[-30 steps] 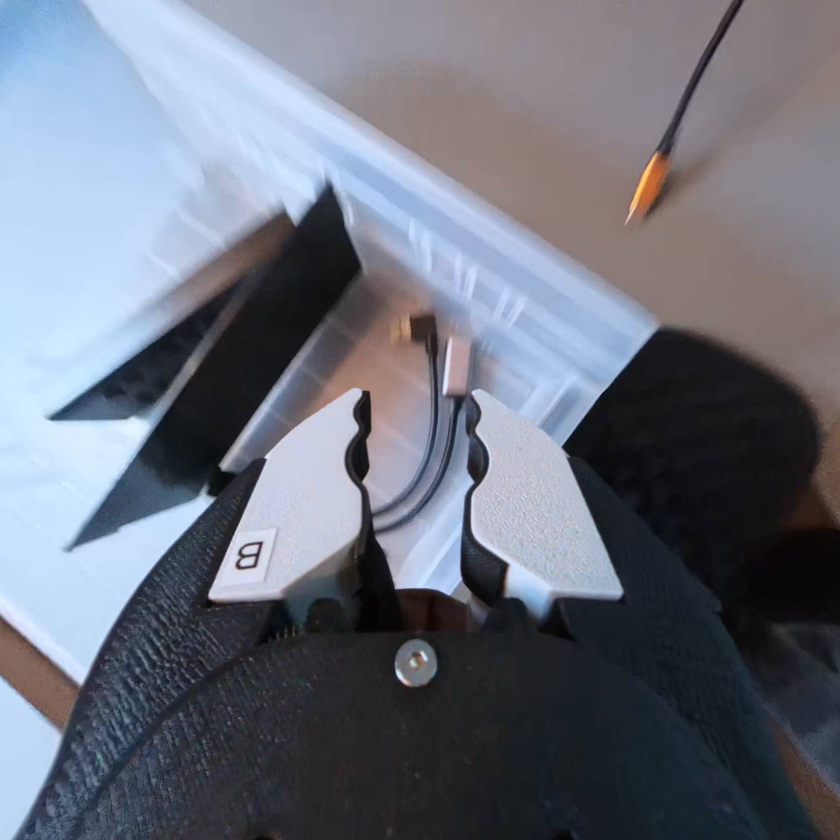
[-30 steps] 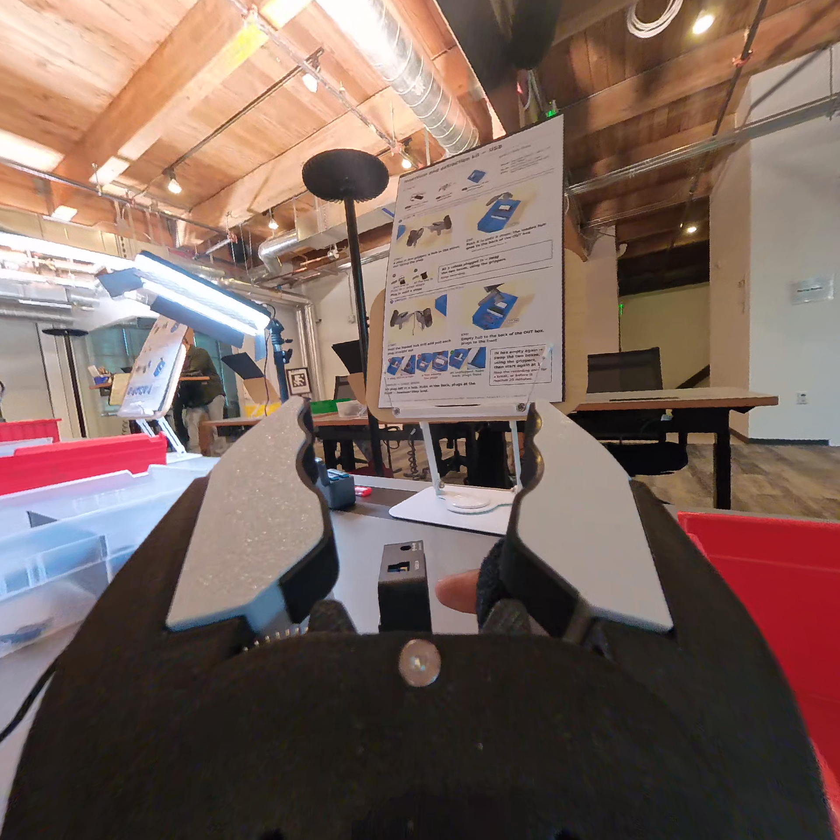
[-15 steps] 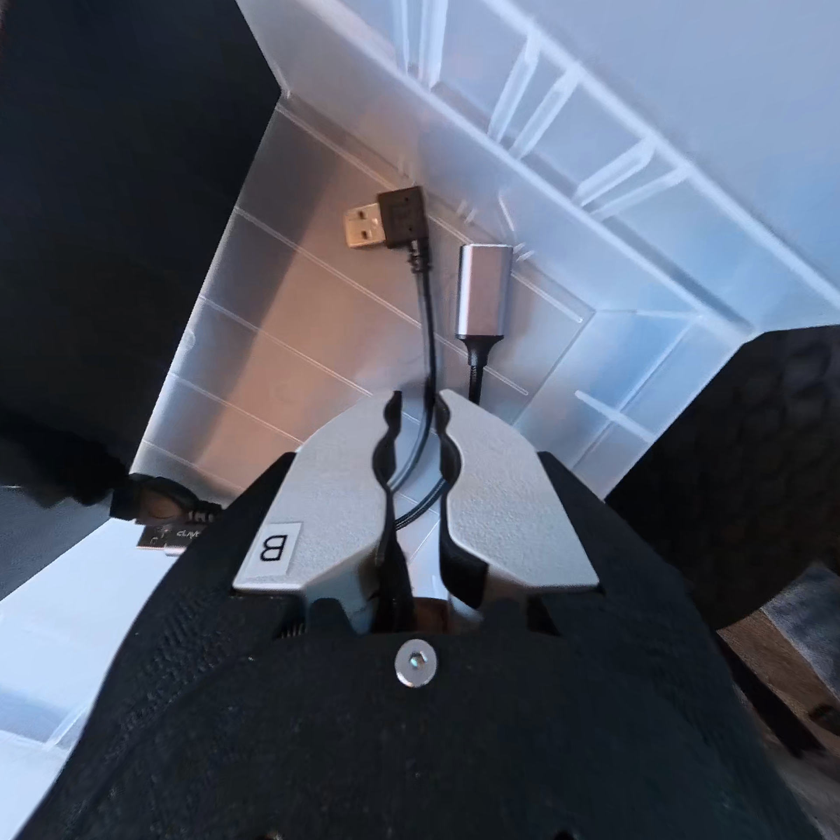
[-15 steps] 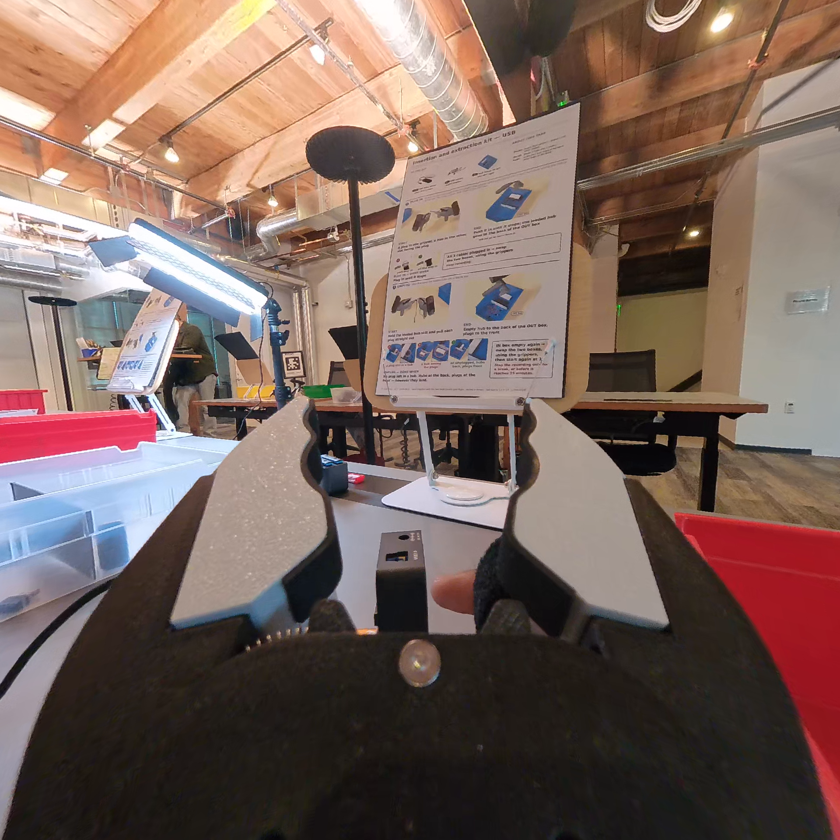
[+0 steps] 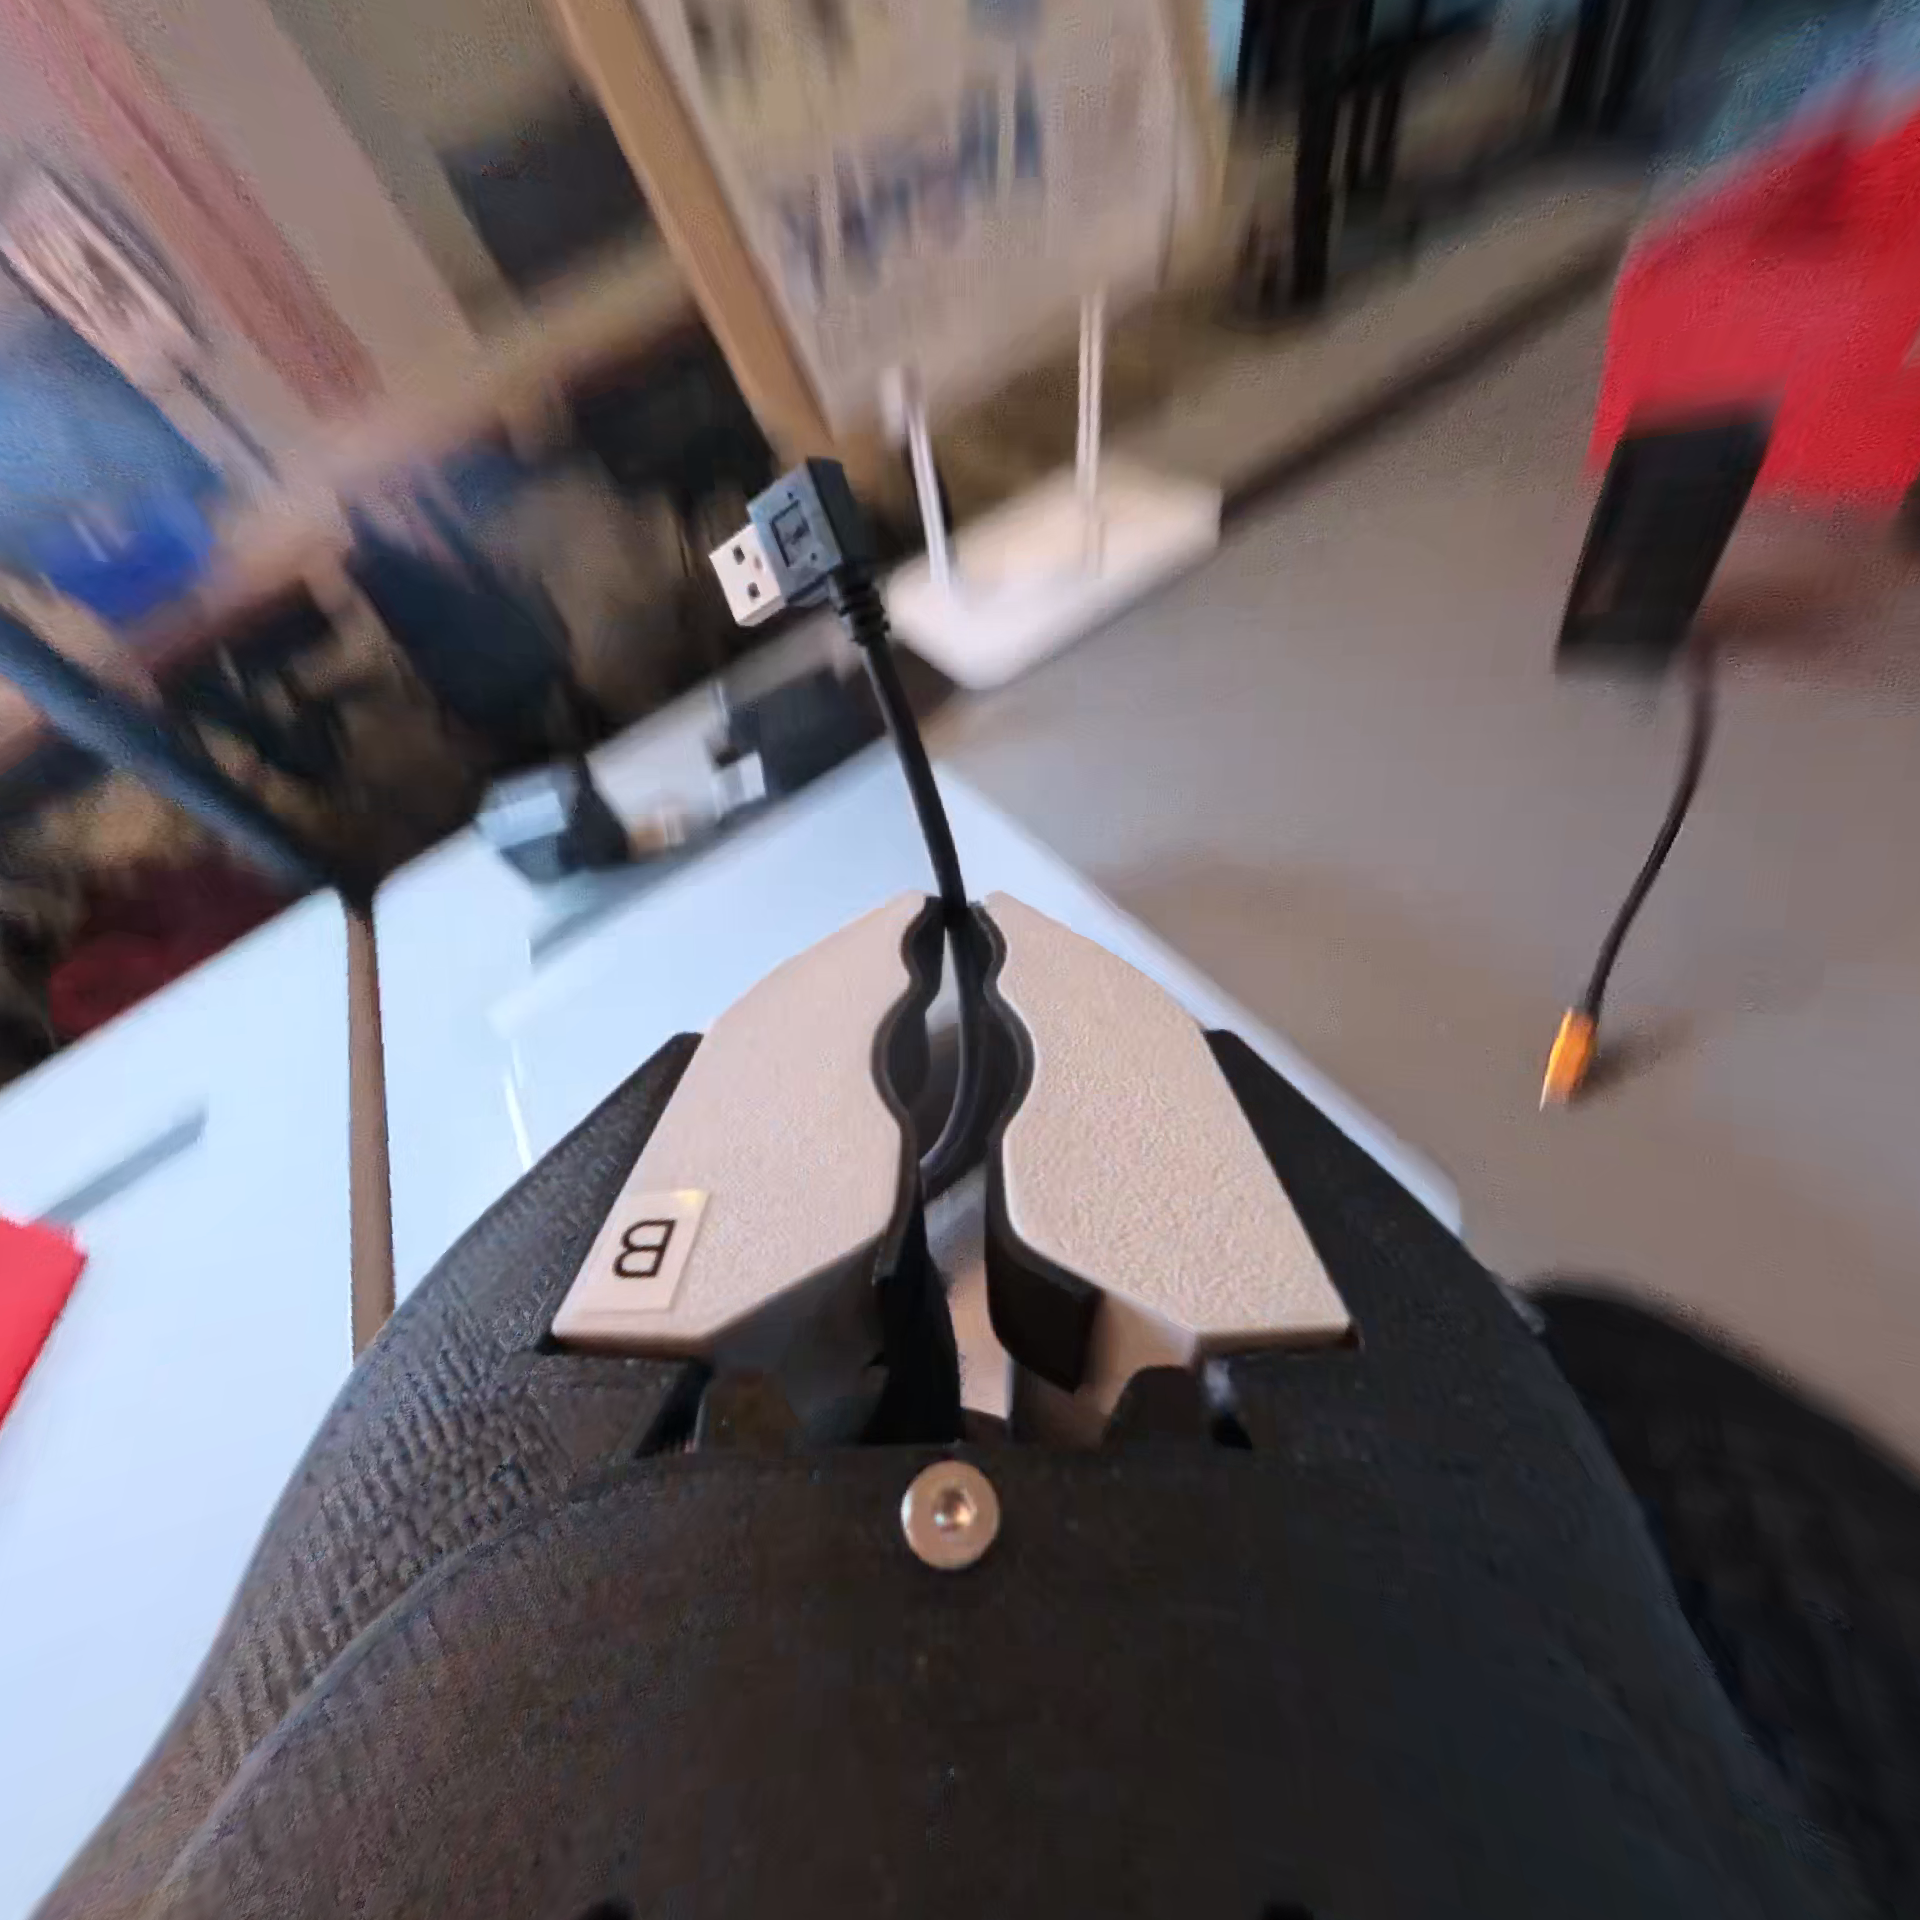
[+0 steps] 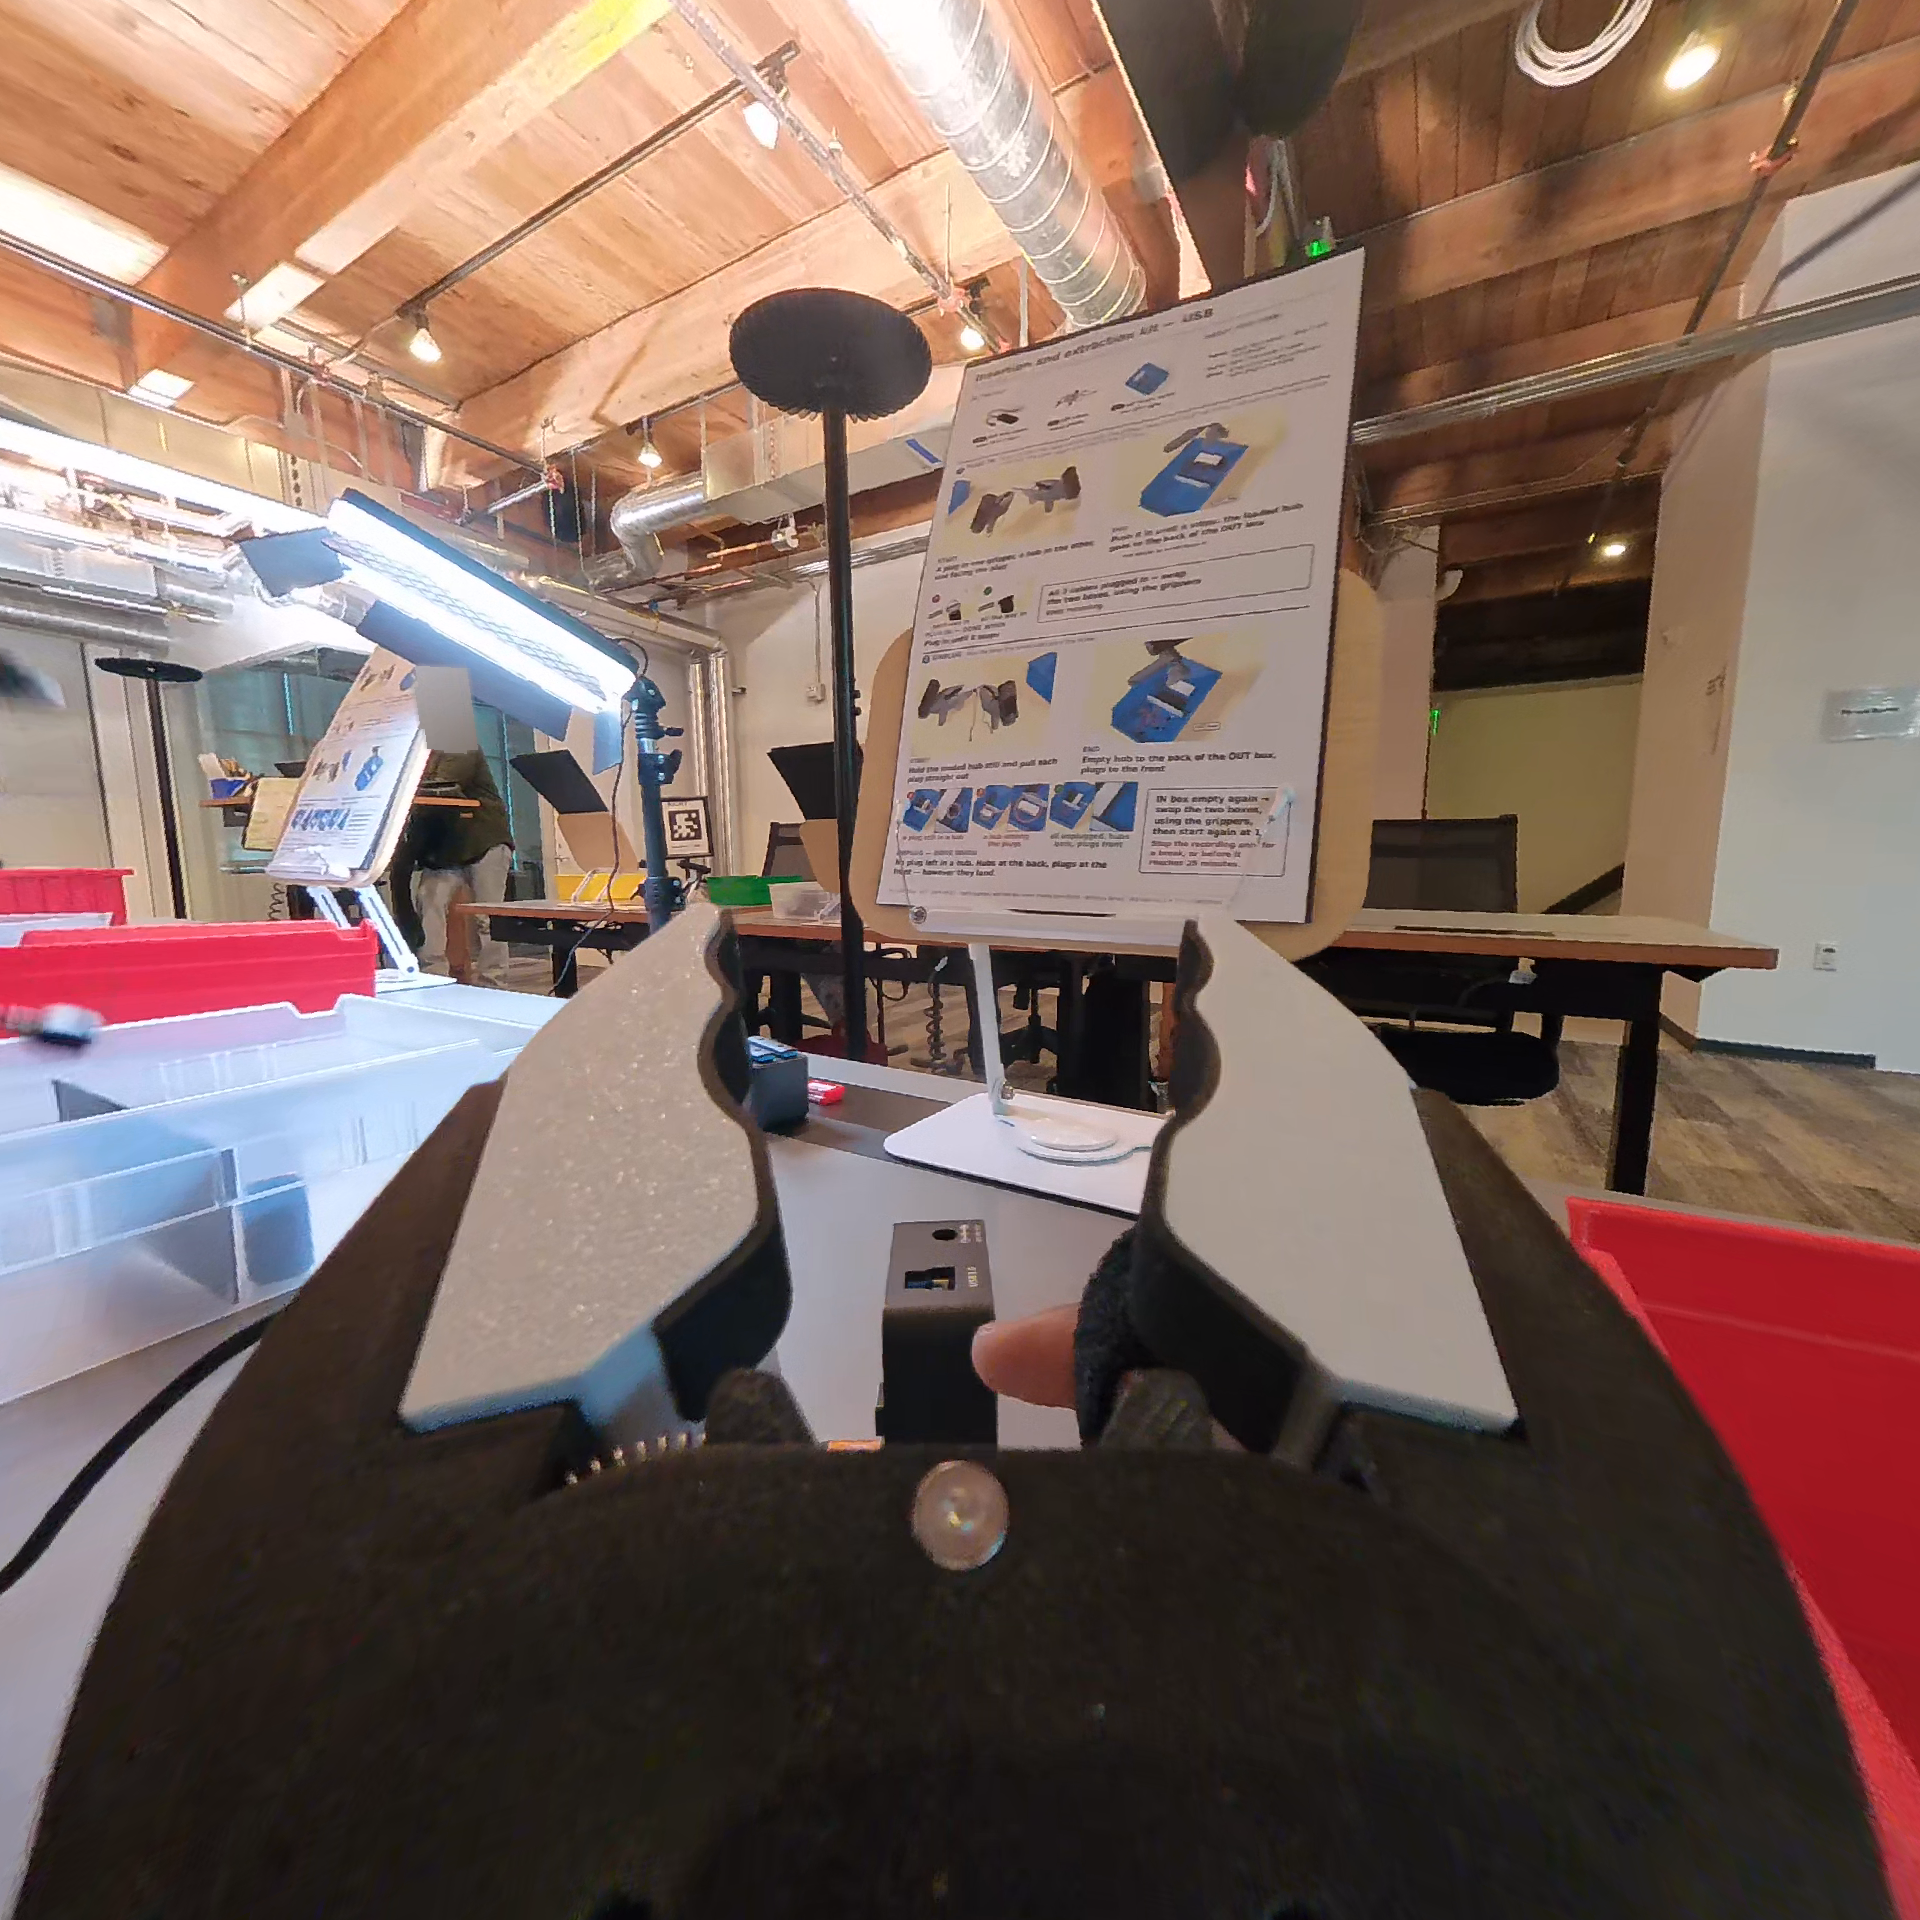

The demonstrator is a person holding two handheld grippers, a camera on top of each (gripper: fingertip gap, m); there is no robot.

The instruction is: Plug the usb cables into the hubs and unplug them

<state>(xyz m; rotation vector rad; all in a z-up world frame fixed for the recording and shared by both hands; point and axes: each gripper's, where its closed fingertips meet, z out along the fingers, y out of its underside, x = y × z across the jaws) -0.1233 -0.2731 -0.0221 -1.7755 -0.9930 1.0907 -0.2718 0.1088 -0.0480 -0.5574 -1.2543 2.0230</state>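
Note:
My left gripper (image 5: 954, 909) is shut on a thin black USB cable (image 5: 914, 769) and holds it in the air. Its right-angle plug (image 5: 784, 556) stands above the fingertips with the metal end pointing left. A black hub (image 5: 1652, 540) shows far right in the blurred left wrist view, with its own cable ending in an orange tip (image 5: 1569, 1060) hanging down. My right gripper (image 6: 956, 940) is open. The same hub (image 6: 935, 1320) stands upright low between the fingers, touching neither, and a gloved hand's fingertip (image 6: 1023, 1366) rests against its right side.
A clear plastic divided box (image 6: 208, 1143) sits on the grey table at the left, with a red bin (image 6: 187, 966) behind it. Another red bin (image 6: 1766, 1403) stands at the right. An instruction sheet on a white stand (image 6: 1122, 623) and a black pole (image 6: 842, 727) stand ahead.
My left gripper closed on the black cable inside the clear box, lifted it out and swung up towards the table. The silver plug stayed behind. My right gripper has hardly moved.

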